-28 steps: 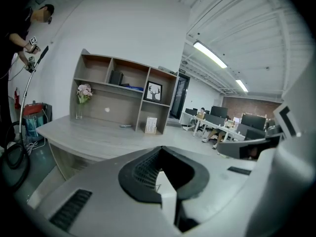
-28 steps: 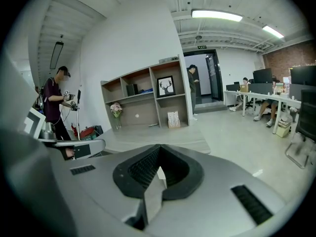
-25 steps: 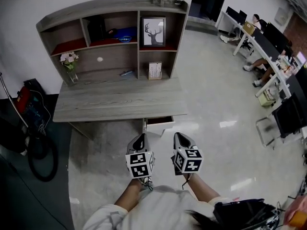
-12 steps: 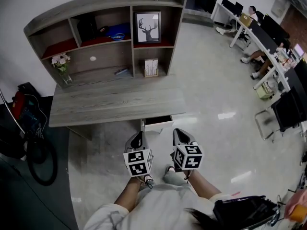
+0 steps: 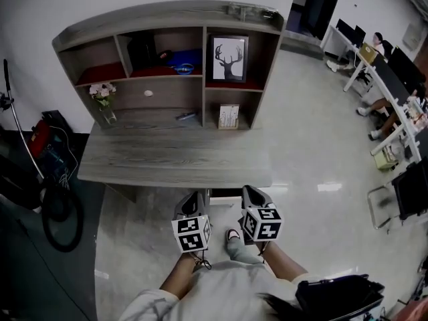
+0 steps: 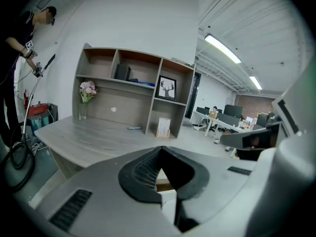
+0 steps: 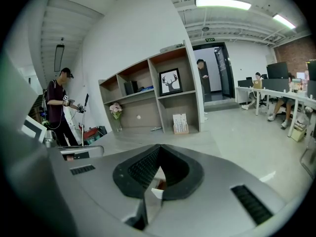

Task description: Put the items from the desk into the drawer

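Observation:
The grey wooden desk (image 5: 174, 159) with its shelf unit stands just ahead of me. On it lie a small blue-grey object (image 5: 187, 116), a desk calendar (image 5: 228, 116) and a vase of flowers (image 5: 103, 99). A white drawer (image 6: 165, 184) with a wooden inside shows past the jaws, below the desk's front edge; it is slightly open. My left gripper (image 5: 196, 196) and right gripper (image 5: 249, 190) hang side by side before the desk's front edge, both shut and empty. In each gripper view the jaws meet at the tip: left gripper (image 6: 160, 147), right gripper (image 7: 159, 146).
The shelves hold a deer picture (image 5: 227, 59), a blue item (image 5: 180, 60) and a black box (image 5: 142, 49). Coiled cable and red gear (image 5: 50, 179) lie on the floor at the left. A person with a stand (image 7: 59, 112) is at the left; office desks with people (image 5: 394, 105) are at the right.
Both grippers have moved forward toward the desk, side by side. The desk's front edge now sits right at their tips, and it hides most of the drawer in the head view.

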A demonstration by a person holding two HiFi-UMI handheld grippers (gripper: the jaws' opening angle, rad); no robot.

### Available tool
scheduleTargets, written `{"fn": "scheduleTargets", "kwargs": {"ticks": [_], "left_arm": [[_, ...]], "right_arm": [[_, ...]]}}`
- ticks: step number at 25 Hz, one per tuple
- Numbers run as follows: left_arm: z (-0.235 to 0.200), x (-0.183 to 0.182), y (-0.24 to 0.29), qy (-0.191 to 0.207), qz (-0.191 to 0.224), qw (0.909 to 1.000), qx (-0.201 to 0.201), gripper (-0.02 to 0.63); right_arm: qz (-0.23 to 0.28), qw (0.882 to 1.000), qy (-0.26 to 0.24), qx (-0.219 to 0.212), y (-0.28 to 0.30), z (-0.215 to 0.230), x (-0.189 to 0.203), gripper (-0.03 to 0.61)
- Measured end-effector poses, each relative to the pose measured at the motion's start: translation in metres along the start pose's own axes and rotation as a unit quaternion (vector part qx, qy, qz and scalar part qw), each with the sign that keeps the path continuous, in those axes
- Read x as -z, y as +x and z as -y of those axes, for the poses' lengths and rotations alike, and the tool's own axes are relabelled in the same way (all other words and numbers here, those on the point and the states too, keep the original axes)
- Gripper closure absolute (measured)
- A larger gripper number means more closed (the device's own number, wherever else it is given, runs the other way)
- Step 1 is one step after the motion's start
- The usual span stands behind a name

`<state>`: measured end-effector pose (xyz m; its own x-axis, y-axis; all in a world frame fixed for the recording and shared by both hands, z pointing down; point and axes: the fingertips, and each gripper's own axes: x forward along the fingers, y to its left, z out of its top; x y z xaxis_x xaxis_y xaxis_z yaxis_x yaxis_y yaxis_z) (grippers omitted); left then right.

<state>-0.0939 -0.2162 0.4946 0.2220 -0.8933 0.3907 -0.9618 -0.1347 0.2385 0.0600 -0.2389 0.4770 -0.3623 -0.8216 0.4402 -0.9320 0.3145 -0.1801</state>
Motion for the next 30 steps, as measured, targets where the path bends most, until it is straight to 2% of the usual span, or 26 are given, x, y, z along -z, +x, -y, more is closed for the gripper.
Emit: {"fn": "scheduleTargets", "kwargs": {"ticks": [3, 9, 16, 24, 30], "left_arm": [[-0.003, -0.014, 0.022, -0.003, 0.009, 0.9999, -0.006, 0.615], [-0.017, -0.030, 0.061, -0.004, 0.006, 0.9999, -0.008, 0.615], [-0.037, -0.023, 0.102, -0.012, -0.017, 0.9996, -0.018, 0.615], [-0.038, -0.035, 0.169, 0.021, -0.006, 0.9997, 0.009, 0.614], [-0.050, -0.041, 0.216, 0.026, -0.011, 0.9996, 0.002, 0.598]], "right_arm": [[-0.002, 1.000, -0.003, -0.011, 0.019, 0.009, -0.011, 0.580], [-0.023, 1.000, 0.010, -0.012, 0.049, 0.030, -0.009, 0.580], [-0.043, 0.999, 0.020, -0.020, 0.090, 0.045, -0.008, 0.580], [-0.067, 0.997, 0.039, -0.030, 0.138, 0.075, -0.005, 0.580], [-0.081, 0.995, 0.037, -0.036, 0.171, 0.091, -0.003, 0.580]]}}
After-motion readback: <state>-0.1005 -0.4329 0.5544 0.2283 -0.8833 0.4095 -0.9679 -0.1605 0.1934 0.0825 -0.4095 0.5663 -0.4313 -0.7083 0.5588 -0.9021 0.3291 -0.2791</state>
